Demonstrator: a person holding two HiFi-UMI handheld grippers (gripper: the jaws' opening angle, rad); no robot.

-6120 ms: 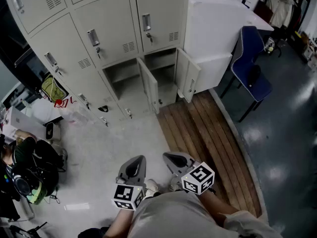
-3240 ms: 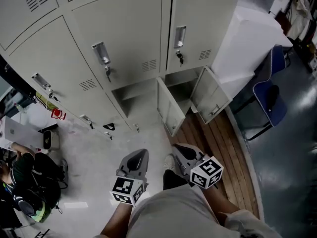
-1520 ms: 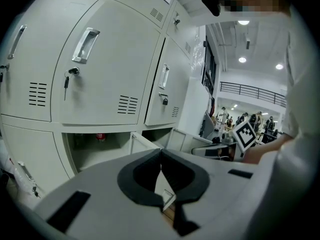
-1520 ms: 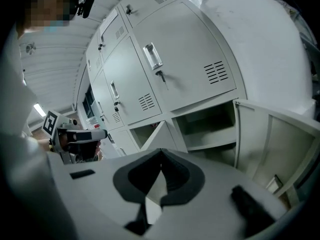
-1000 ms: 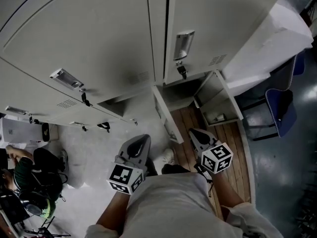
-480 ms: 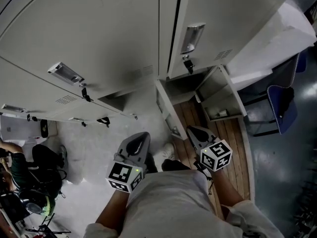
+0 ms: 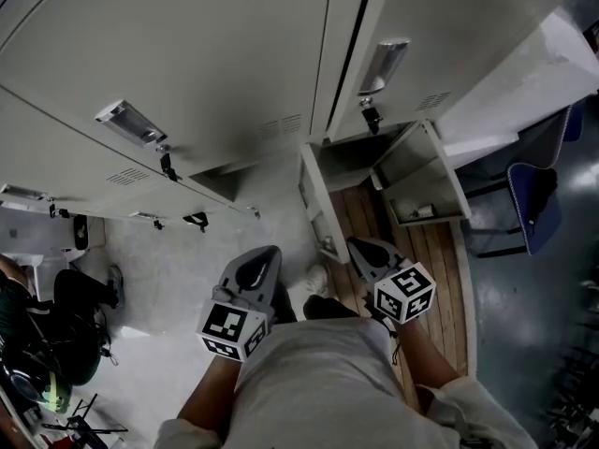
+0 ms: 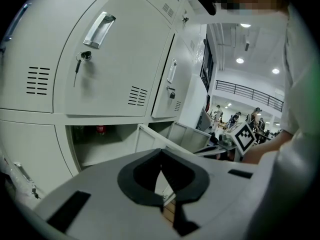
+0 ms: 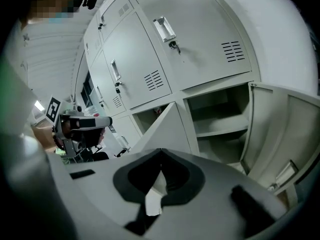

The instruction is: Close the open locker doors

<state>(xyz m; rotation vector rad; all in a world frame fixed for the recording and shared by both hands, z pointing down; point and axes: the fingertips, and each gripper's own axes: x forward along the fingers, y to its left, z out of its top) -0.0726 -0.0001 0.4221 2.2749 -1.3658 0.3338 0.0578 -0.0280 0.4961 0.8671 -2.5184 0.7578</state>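
A bank of grey lockers (image 7: 234,54) fills the head view, seen from above. Two bottom doors stand open: the middle door (image 7: 316,206) edge-on, and the right door (image 7: 429,178) swung wide. My left gripper (image 7: 270,252) is shut and empty, held low near my body, left of the middle door. My right gripper (image 7: 355,244) is also shut and empty, just short of the middle door's lower edge. In the left gripper view the left gripper (image 8: 161,152) faces the open compartment (image 8: 102,143). In the right gripper view the right gripper (image 9: 161,152) faces the middle door (image 9: 167,130) and the right door (image 9: 286,134).
A blue chair (image 7: 535,202) and a white cabinet (image 7: 524,78) stand to the right. A strip of wooden floor (image 7: 426,260) lies under the open doors. Dark bags (image 7: 70,318) sit on the floor at the left. The upper doors are closed, with keys in their locks.
The view has closed in on the lockers and now looks steeply down them. Both grippers stay shut near my body. The open doors have not moved.
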